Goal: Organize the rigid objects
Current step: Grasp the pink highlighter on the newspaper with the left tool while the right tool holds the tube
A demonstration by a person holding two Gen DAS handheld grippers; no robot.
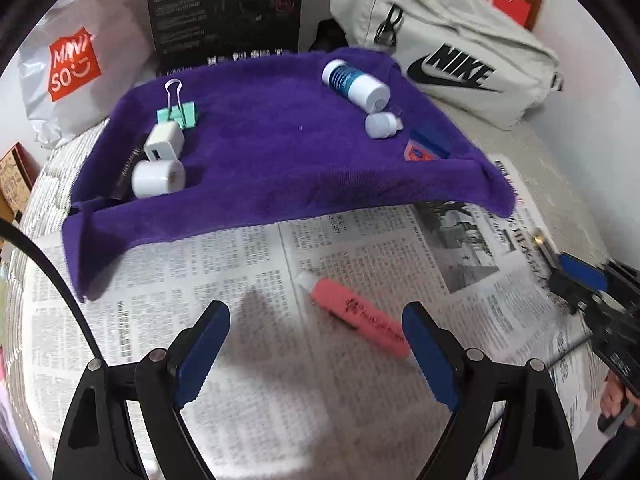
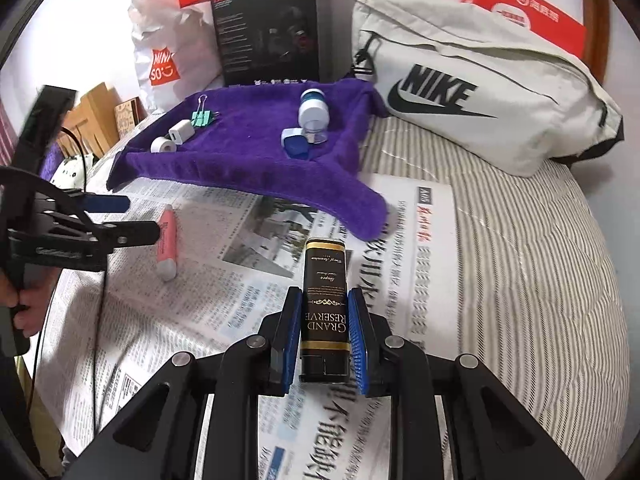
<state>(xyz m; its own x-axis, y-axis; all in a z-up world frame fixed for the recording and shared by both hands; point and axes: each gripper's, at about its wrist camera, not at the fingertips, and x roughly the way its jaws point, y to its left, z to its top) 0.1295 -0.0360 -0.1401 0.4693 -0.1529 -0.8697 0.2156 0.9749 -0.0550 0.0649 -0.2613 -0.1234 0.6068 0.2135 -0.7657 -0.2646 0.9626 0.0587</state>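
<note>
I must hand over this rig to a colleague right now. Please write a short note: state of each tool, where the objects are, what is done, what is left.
Left tool: open, empty, above the newspaper near the pink plastic highlighter.
Right tool: shut on the black rectangular box with gold lettering.
Already on the purple towel-lined tray: mint binder clip, white charger cube, white tape roll, white and blue bottle, small white cap, small blue box.
Left: probably bring the black box to the tray, then pick up the highlighter.
</note>
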